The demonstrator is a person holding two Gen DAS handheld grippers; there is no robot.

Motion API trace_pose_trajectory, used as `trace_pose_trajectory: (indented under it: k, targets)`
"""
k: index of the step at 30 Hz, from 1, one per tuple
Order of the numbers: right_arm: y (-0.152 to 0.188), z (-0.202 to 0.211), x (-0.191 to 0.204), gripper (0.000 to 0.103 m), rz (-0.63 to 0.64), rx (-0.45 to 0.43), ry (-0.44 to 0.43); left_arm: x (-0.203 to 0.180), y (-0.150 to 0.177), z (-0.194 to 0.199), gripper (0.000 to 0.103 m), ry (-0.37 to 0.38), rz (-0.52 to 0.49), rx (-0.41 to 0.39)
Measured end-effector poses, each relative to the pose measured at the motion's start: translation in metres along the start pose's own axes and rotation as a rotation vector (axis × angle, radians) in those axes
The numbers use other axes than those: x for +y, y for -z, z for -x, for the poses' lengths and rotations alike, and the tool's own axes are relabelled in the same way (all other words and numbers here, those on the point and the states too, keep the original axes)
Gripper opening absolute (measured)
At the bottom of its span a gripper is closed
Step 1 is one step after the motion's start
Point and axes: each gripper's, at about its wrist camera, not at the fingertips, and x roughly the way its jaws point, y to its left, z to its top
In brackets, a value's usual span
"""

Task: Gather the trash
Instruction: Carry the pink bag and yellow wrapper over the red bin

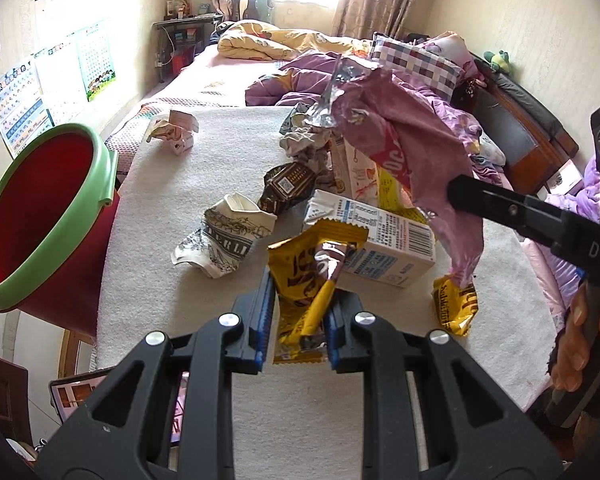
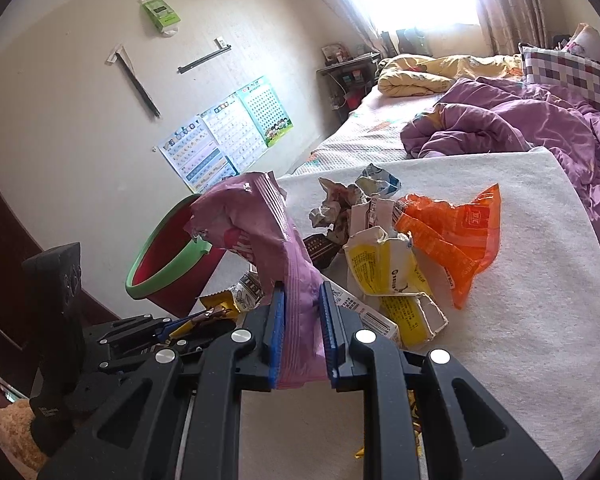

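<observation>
Left gripper [image 1: 296,320] clamping yellow wrapper [image 1: 308,280], right gripper [image 2: 302,332] clamping pink bag [image 2: 256,236]

I see the bucket [image 1: 40,216] left of the mat [image 1: 172,184]; trash lies piled on the mat, the carton [image 1: 380,240] before the bed [image 1: 228,60] behind it.

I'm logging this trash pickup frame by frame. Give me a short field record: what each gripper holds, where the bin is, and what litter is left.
left gripper: shut on the yellow wrapper
right gripper: shut on the pink bag, lifted off the surface
bin: red with green rim, at the left edge of the white mat, tilted, no trash visible inside
litter left: milk carton, crumpled paper cup, orange wrapper, yellow carton
</observation>
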Motion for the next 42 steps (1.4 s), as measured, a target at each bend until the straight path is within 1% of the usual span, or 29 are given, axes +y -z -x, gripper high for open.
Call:
trace_pose_trajectory:
  k: [7,13,17,19,20,22,24,26,29,32,33,34,35,37,38,39,42]
  targets:
    - [-0.002,-0.008,0.012,0.017,-0.003,-0.001,0.011,0.003,0.001,0.000,0.021,0.034,-0.026,0.012]
    - [-0.004,-0.017,0.023,0.017,-0.002,-0.002,0.023,0.011,0.004,-0.003,0.021,0.062,-0.038,0.039]
    - [-0.003,-0.022,0.030,0.017,-0.005,0.002,0.042,0.017,0.004,-0.002,0.021,0.073,-0.049,0.037]
    - [-0.002,-0.026,0.031,0.017,-0.007,0.020,0.053,0.022,0.003,0.000,0.021,0.075,-0.047,0.034]
    - [0.000,-0.028,0.032,0.019,-0.008,0.041,0.059,0.026,0.002,0.000,0.021,0.075,-0.044,0.031]
    - [0.004,-0.032,0.032,0.019,-0.007,0.068,0.079,0.033,0.001,0.002,0.021,0.075,-0.038,0.026]
    - [0.009,-0.036,0.032,0.026,-0.009,0.109,0.075,0.039,0.000,0.004,0.021,0.075,-0.035,0.019]
    - [0.016,-0.041,0.034,0.043,0.005,0.149,0.090,0.044,-0.002,0.005,0.021,0.077,-0.034,0.015]
    - [0.028,-0.052,0.038,0.050,0.030,0.203,0.124,0.052,-0.005,0.006,0.021,0.077,-0.032,0.010]
    - [0.039,-0.066,0.037,0.051,0.019,0.246,0.153,0.059,-0.008,0.008,0.021,0.077,-0.033,0.003]
    - [0.043,-0.070,0.036,0.050,0.015,0.266,0.168,0.061,-0.009,0.009,0.021,0.077,-0.034,0.001]
    - [0.046,-0.073,0.035,0.044,0.014,0.279,0.178,0.062,-0.009,0.010,0.021,0.076,-0.035,-0.001]
    - [0.049,-0.075,0.035,0.032,0.014,0.287,0.183,0.064,-0.010,0.010,0.021,0.075,-0.034,-0.004]
    - [0.051,-0.075,0.037,0.017,0.014,0.286,0.186,0.069,-0.011,0.012,0.021,0.073,-0.032,-0.009]
    - [0.050,-0.073,0.037,0.015,0.007,0.277,0.171,0.072,-0.011,0.013,0.021,0.071,-0.030,-0.011]
    - [0.048,-0.071,0.038,0.010,-0.003,0.263,0.153,0.074,-0.011,0.014,0.021,0.070,-0.029,-0.012]
    - [0.041,-0.067,0.046,0.009,-0.008,0.217,0.137,0.083,-0.013,0.017,0.021,0.065,-0.023,-0.019]
